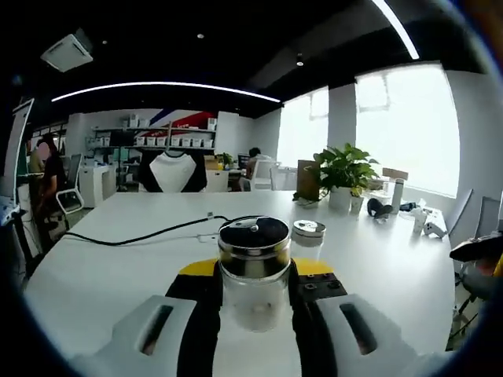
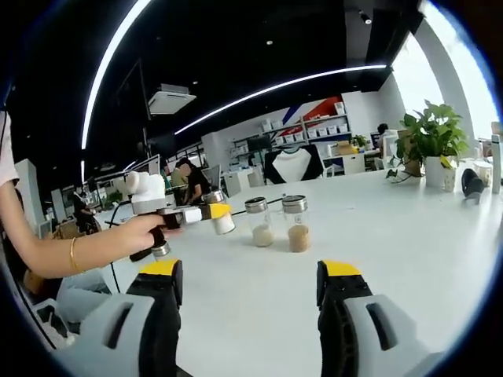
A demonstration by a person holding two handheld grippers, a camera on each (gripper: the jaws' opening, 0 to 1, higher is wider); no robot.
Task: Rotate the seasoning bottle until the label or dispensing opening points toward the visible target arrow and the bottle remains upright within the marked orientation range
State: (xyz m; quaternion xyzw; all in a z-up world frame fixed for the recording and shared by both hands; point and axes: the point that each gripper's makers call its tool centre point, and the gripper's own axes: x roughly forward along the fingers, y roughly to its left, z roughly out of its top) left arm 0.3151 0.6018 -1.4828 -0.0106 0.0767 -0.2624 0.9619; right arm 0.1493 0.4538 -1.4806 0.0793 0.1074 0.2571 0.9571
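A clear glass seasoning bottle (image 1: 253, 294) with a dark, steel-rimmed lid stands upright between the yellow-tipped jaws of my left gripper (image 1: 255, 271), which is shut on its sides. In the right gripper view a hand carries that left gripper (image 2: 206, 214) in from the left, just above the white table (image 2: 393, 236). Two more bottles stand beside it, one with pale grains (image 2: 259, 223) and one with brown grains (image 2: 296, 225). My right gripper (image 2: 251, 271) is open with nothing between its fingers, well short of the bottles.
Another bottle's silver lid (image 1: 308, 229) shows behind the held one. A black cable (image 1: 141, 236) runs across the table on the left. A potted plant (image 1: 344, 177) and small items sit at the far right edge. People sit at desks behind.
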